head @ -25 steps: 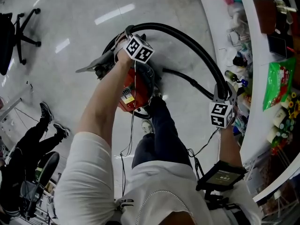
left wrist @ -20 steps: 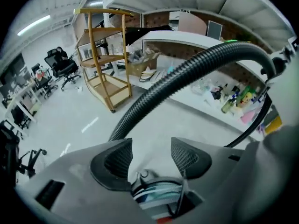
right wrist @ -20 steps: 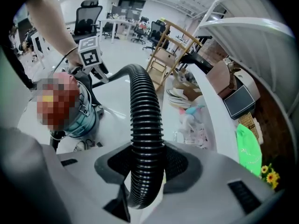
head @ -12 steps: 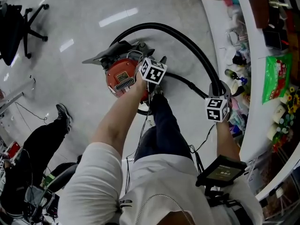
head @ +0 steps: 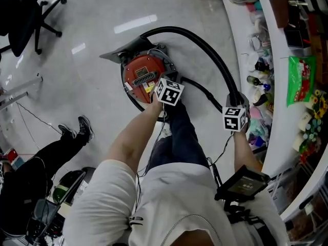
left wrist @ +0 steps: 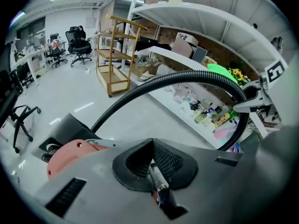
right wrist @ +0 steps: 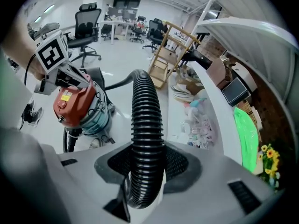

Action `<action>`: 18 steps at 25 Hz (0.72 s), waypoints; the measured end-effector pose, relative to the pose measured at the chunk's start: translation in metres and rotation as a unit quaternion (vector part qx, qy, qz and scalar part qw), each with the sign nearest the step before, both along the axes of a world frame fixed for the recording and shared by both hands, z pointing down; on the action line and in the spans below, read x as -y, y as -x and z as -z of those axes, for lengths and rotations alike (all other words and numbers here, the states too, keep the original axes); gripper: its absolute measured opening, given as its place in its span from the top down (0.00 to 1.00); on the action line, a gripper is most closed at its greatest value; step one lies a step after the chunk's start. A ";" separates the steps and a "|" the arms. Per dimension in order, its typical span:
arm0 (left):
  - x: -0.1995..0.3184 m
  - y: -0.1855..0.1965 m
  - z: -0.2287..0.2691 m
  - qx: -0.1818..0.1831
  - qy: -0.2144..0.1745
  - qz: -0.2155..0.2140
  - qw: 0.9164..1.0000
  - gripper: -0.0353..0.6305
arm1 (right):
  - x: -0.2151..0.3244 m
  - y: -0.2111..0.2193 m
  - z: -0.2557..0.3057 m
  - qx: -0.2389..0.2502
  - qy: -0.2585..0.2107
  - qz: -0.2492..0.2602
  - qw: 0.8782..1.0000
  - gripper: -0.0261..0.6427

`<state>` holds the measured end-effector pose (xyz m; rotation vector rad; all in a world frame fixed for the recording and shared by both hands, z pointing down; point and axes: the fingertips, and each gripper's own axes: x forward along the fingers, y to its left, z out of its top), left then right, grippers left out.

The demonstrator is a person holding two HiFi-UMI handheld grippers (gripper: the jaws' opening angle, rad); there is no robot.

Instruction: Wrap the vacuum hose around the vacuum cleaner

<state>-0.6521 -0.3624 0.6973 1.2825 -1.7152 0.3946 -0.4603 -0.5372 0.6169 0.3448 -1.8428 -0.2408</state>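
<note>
My right gripper (right wrist: 140, 174) pinches the hose (right wrist: 145, 120) at right. My left gripper (left wrist: 152, 164), jaws just pressed together on nothing, is beside the vacuum (head: 143, 72). I'd carry the hose left, low around its body, without kinking.

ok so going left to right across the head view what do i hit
office chair → vacuum cleaner → left gripper → right gripper, clamped on the vacuum hose → green packet
</note>
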 end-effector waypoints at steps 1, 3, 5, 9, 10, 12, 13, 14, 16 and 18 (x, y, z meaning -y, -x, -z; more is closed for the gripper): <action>-0.003 -0.007 0.003 -0.002 -0.001 -0.002 1.000 0.94 | -0.004 -0.003 0.001 0.001 0.001 -0.001 1.000 0.72; -0.007 -0.023 0.010 -0.007 -0.007 -0.006 1.000 0.94 | -0.013 -0.008 0.002 0.004 0.004 -0.003 1.000 0.72; -0.011 -0.042 0.016 -0.013 -0.015 -0.013 1.000 0.94 | -0.023 -0.015 0.003 0.005 0.006 -0.006 1.000 0.72; -0.025 -0.084 0.024 -0.022 -0.029 -0.028 0.999 0.94 | -0.042 -0.033 0.004 0.009 0.007 -0.010 1.000 0.72; -0.029 -0.096 0.025 -0.026 -0.032 -0.032 0.999 0.94 | -0.046 -0.039 0.004 0.009 0.007 -0.013 1.000 0.72; -0.040 -0.120 0.028 -0.031 -0.038 -0.039 0.998 0.94 | -0.055 -0.055 0.004 0.009 0.009 -0.018 1.000 0.72; -0.047 -0.131 0.029 -0.033 -0.040 -0.041 0.998 0.94 | -0.061 -0.063 0.005 0.009 0.010 -0.022 1.000 0.72; -0.054 -0.141 0.031 -0.033 -0.041 -0.042 0.998 0.94 | -0.067 -0.071 0.006 0.009 0.012 -0.025 1.000 0.72; -0.068 -0.159 0.035 -0.032 -0.045 -0.041 0.998 0.94 | -0.080 -0.085 0.008 0.009 0.014 -0.028 0.999 0.72; -0.081 -0.179 0.041 -0.035 -0.049 -0.042 0.997 0.94 | -0.095 -0.102 0.011 0.006 0.016 -0.029 0.999 0.72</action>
